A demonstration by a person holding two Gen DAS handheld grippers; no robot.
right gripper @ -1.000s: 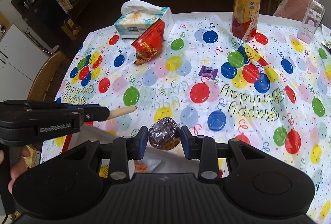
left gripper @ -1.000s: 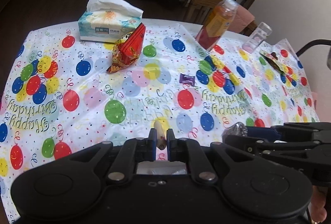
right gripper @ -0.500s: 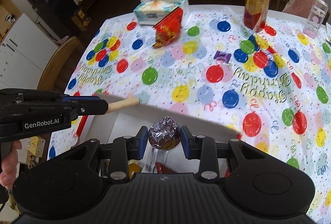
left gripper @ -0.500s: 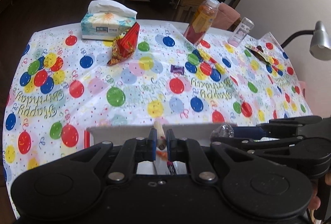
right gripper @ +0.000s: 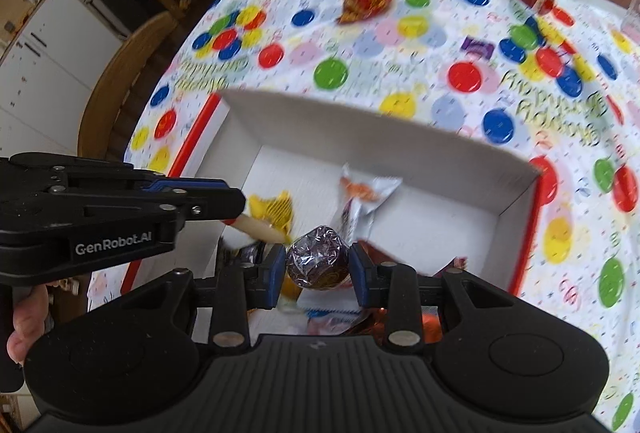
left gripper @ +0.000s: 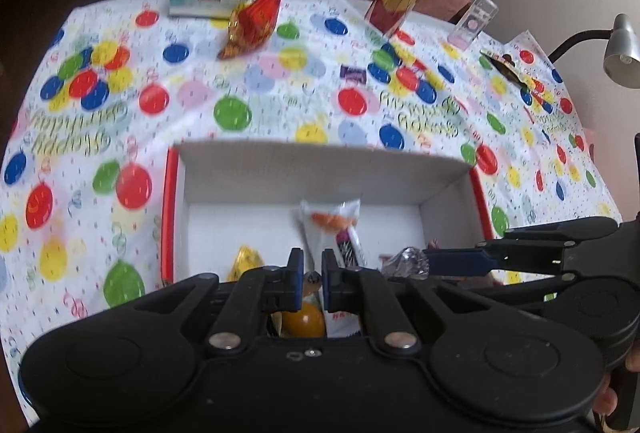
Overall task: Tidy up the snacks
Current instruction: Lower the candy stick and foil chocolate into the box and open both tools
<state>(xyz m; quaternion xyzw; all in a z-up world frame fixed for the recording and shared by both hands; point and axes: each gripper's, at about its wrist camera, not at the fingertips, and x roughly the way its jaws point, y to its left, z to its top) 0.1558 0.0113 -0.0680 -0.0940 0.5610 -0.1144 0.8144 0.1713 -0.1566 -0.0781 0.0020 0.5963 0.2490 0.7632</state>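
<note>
A: Start at your left. Your left gripper [right gripper: 230,199] is nearly closed on a thin beige stick snack [right gripper: 260,229], and it hangs over the left part of the white box [left gripper: 320,161], above the yellow wrapper [right gripper: 276,209].

B: So I just let go?

A: Bring it lower first, I'd say, so the stick falls flat beside that wrapper and doesn't bounce out. Open only a little.

B: And my right?

A: Your right gripper [right gripper: 318,263] is part open, clamped on the round foil-wrapped chocolate [right gripper: 318,261], over the box's near middle, next to the white packet [right gripper: 360,201]. Release it low into bare floor to the right, since a ball probably rolls.
</note>
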